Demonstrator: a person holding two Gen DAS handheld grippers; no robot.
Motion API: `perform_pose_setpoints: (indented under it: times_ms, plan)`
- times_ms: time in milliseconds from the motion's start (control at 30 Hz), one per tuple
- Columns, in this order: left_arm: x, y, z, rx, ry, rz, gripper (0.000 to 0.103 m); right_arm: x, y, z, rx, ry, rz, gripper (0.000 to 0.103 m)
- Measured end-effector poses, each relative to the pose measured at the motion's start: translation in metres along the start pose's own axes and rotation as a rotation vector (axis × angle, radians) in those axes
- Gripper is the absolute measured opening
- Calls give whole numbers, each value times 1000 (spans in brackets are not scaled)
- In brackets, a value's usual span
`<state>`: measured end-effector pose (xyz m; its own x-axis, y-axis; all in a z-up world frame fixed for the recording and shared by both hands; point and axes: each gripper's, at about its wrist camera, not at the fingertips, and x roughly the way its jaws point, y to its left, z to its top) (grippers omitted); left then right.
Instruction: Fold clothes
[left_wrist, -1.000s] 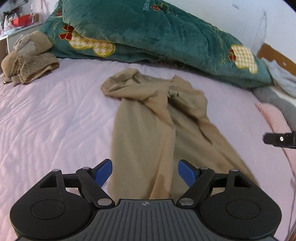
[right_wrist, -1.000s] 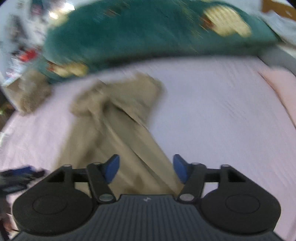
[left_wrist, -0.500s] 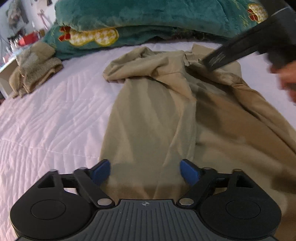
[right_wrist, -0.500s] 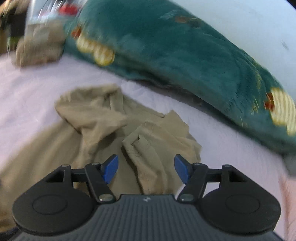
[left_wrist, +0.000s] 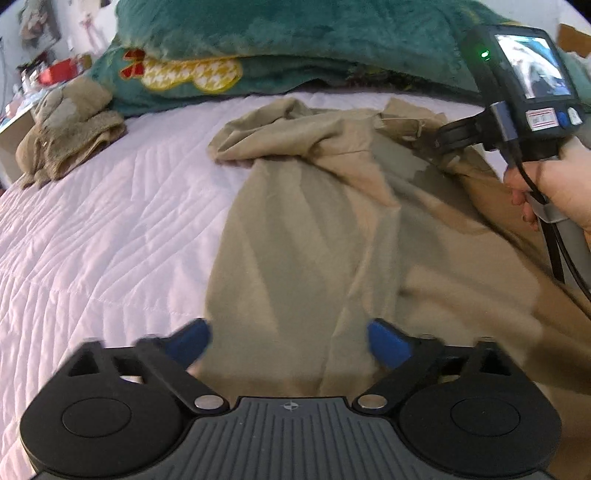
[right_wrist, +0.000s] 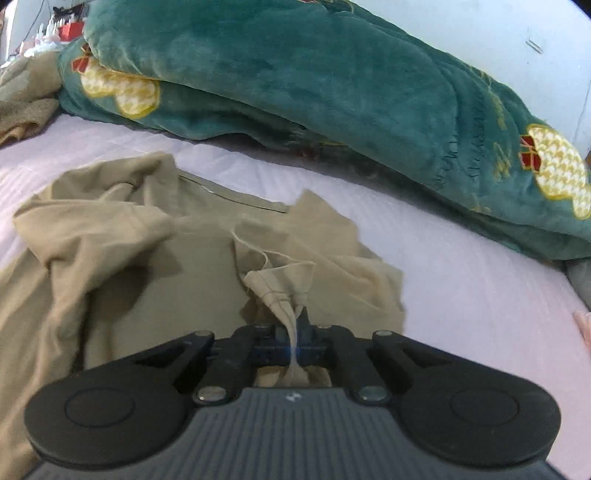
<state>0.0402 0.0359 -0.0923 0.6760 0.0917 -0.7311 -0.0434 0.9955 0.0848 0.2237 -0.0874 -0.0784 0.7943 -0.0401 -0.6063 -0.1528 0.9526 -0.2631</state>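
Crumpled khaki trousers (left_wrist: 306, 229) lie lengthwise on the pale pink quilted bed (left_wrist: 92, 236), waist end bunched toward the pillows. My left gripper (left_wrist: 288, 341) hovers open over the near leg fabric, its blue fingertips (left_wrist: 190, 341) spread wide with cloth beneath them. In the right wrist view my right gripper (right_wrist: 293, 338) is shut on a pinched fold of the trousers (right_wrist: 110, 251) near the waistband, the cloth pulled up between the jaws. The right gripper's body and the hand holding it (left_wrist: 554, 184) show at the right edge of the left wrist view.
A thick teal blanket (right_wrist: 332, 81) with yellow bow patterns is piled along the far side of the bed. A brown knitted garment (left_wrist: 66, 129) sits at the far left. Bare quilt (right_wrist: 480, 288) lies right of the trousers.
My right gripper came down onto the waist area and closed on a fold of the trousers. My left gripper drew slightly closer over the leg and stayed open.
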Motion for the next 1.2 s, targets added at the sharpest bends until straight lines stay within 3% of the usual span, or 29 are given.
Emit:
perform_pose_setpoints:
  times_ms: [67,133,267,400,500,567,633,667,767,867,900,933,1000,1067,1200]
  plan:
    - [-5,-6,-1,25,-23,-7,56,-9,-7,0,-13,-29,-30,3]
    - [-4,-11,-3,57,-39,-8,47,-16,-22,3,18,-45,-51,3]
    - [-6,-10,-2,78,-47,-15,39,-26,-60,9,88,-57,-96,3]
    - [-7,7,2,9,-34,-31,38,-33,-105,5,117,-48,-193,3]
    - [-6,15,0,-3,-28,-6,38,-27,-146,-12,176,24,-254,3]
    - [-10,21,1,-26,-29,-17,39,-10,-168,-29,234,164,-214,5]
    - [-26,23,5,-40,-66,-47,40,8,-194,-49,395,324,-86,7]
    - [-35,20,8,-26,-93,-59,41,8,-204,-55,490,341,-54,7]
    - [-55,6,18,35,-140,-103,43,-11,-216,-53,685,255,-66,12]
    - [-59,-13,16,108,-134,-104,52,-39,-186,-16,645,114,35,14]
    - [-58,-20,13,134,-125,-91,53,-41,-166,0,592,113,155,20]
    - [-53,-25,8,161,-101,-66,53,-39,-142,16,537,147,289,33]
    - [-47,-25,0,163,-43,-62,53,-30,-97,35,460,219,442,37]
    - [-49,-18,-12,137,4,-73,53,-19,-51,48,379,255,481,37]
    - [-70,-7,-42,161,-12,-58,52,-3,-9,49,315,270,425,37]
